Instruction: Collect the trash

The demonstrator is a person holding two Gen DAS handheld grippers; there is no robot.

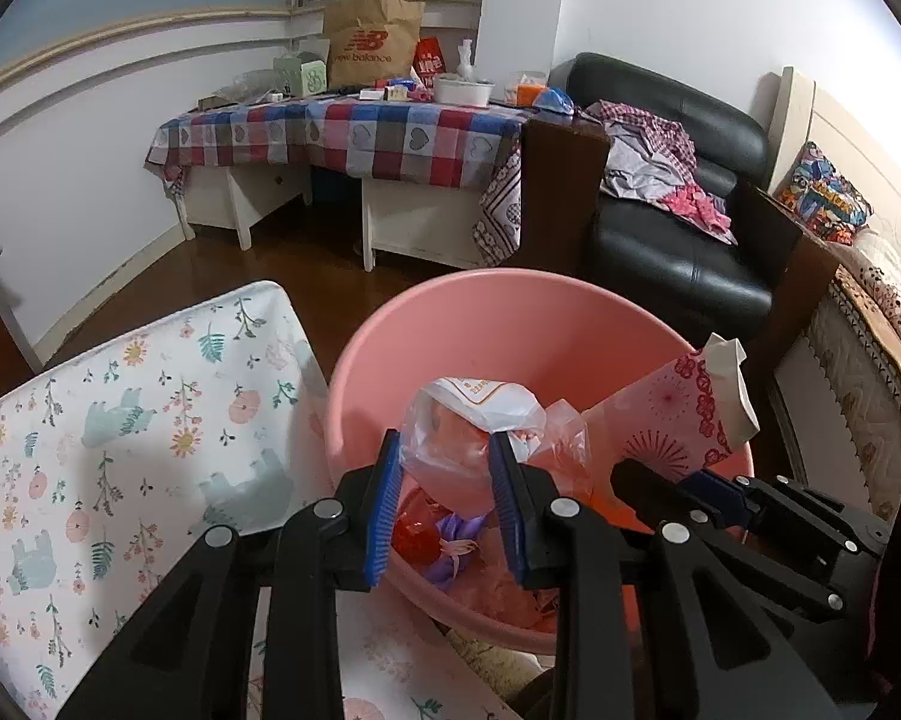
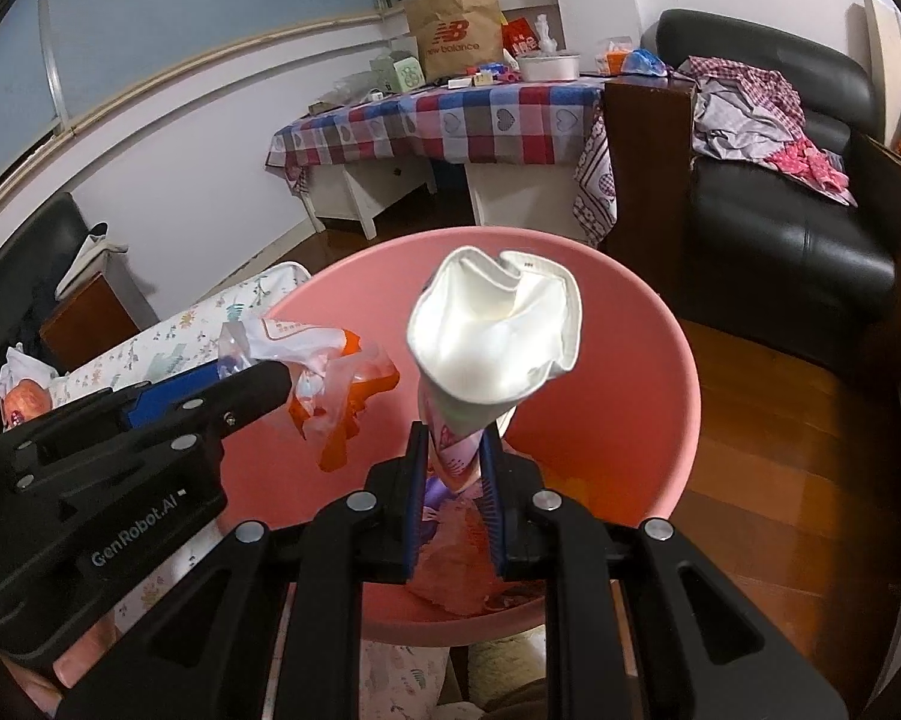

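Note:
A pink basin (image 1: pixel 498 300) (image 2: pixel 660 324) stands below both grippers, with purple and red scraps (image 1: pixel 450 540) on its bottom. My left gripper (image 1: pixel 444 441) is shut on a crumpled clear and orange plastic wrapper (image 1: pixel 474 414), held over the basin's near left side. The right wrist view shows that gripper (image 2: pixel 273 381) from the side, with the wrapper (image 2: pixel 330 372) hanging from its tip. My right gripper (image 2: pixel 453 438) is shut on the pinched base of a crushed pink paper cup (image 2: pixel 492 336), its white mouth pointing up. The cup (image 1: pixel 690 408) and right gripper (image 1: pixel 660 477) also show in the left wrist view.
A floral-patterned surface (image 1: pixel 120 420) lies left of the basin, with an orange and white wrapper (image 2: pixel 24 402) on it. Behind are a black sofa (image 1: pixel 678 240) strewn with clothes, a cluttered table with a checked cloth (image 1: pixel 342 132), and wooden floor (image 2: pixel 780 450).

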